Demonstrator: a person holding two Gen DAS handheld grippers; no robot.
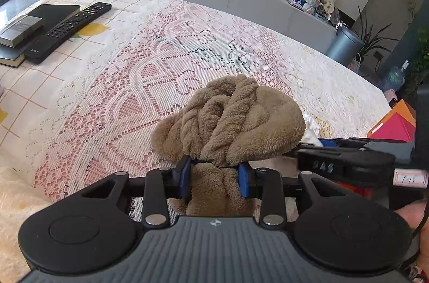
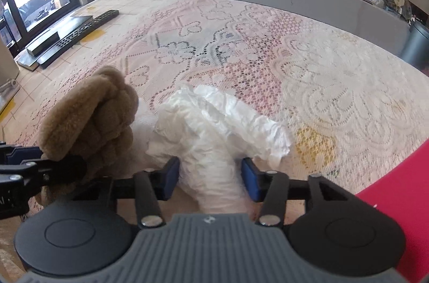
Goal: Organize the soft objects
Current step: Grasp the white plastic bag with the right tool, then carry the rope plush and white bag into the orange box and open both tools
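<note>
- left gripper [image 1: 214, 173] is clamping the brown fleece bundle [image 1: 228, 119] — pads pinched tight
- right gripper [image 2: 211, 175] is squeezing the white crumpled cloth [image 2: 214, 122] over the lace tablecloth [image 2: 321, 74]

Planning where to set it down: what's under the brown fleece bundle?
The brown fleece bundle, pinched by the left gripper, is above a white lace tablecloth. The cloth directly beneath is hidden by the bundle.

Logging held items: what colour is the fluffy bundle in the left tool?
Tan-brown fluffy bundle, clearest in the left wrist view.
</note>
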